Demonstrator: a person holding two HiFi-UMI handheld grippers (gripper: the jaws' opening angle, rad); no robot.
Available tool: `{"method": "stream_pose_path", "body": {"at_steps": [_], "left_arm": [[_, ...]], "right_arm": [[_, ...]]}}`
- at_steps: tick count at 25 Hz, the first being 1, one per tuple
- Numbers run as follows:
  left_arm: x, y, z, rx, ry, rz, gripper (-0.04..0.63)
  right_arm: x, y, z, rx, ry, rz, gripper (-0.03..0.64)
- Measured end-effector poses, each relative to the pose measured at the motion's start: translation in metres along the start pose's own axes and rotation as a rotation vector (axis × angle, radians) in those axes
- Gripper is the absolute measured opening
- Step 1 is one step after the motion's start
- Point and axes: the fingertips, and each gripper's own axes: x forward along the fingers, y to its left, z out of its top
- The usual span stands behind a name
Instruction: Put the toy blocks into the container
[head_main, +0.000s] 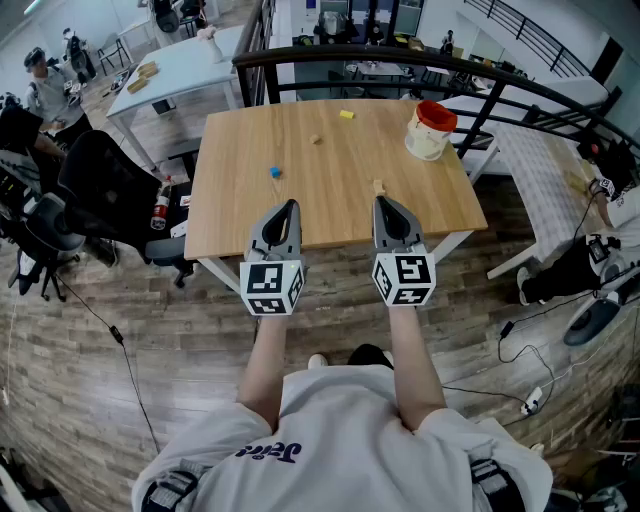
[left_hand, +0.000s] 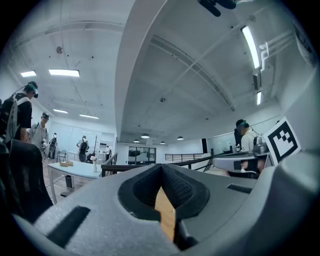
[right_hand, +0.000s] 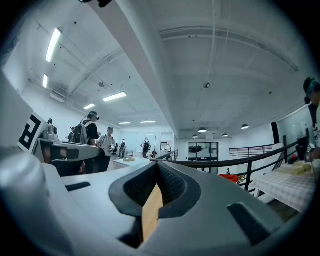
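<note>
Head view: blue block (head_main: 275, 172), yellow block (head_main: 346, 115) and tan block (head_main: 316, 139) scattered on the desk (head_main: 230, 215); container (head_main: 430, 130) upright near the far right corner, well apart from the blue block.
Step in hand: judged not yet begun; nothing picked up.
Left gripper (head_main: 290, 206): level over the near desk edge, fingers (left_hand: 142, 190) pressed together, empty.
Right gripper (head_main: 382, 200): level, parallel to the left, fingers (right_hand: 135, 187) fully closed on nothing; second tan block (head_main: 379, 186) just beyond the tip.
Doing it well: open wide before reaching, straddle one block squarely, close gently, lift clear of the rim, release over the container's mouth.
Pose: forearms stretched forward side by side, marker cubes toward the body.
</note>
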Motion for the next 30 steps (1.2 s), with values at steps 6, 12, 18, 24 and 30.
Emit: {"method": "stream_pose_path", "body": {"at_steps": [6, 12, 18, 24, 30], "left_arm": [[0.011, 0.014, -0.011, -0.016, 0.004, -0.022, 0.012], [0.045, 0.029, -0.025, -0.043, 0.016, -0.013, 0.012], [0.118, 0.041, -0.042, -0.013, 0.056, 0.015, 0.012], [0.228, 0.035, -0.047, -0.010, 0.054, -0.005, 0.012], [0.330, 0.010, -0.069, -0.017, 0.084, -0.066, 0.012]], "right_arm": [[0.021, 0.011, -0.010, 0.001, 0.017, 0.022, 0.014], [0.060, 0.011, -0.024, 0.003, 0.031, 0.086, 0.014], [0.128, -0.031, -0.050, 0.061, 0.076, 0.146, 0.015], [0.203, -0.102, -0.058, 0.039, 0.107, 0.203, 0.015], [0.261, -0.190, -0.076, -0.017, 0.168, 0.255, 0.015]]}}
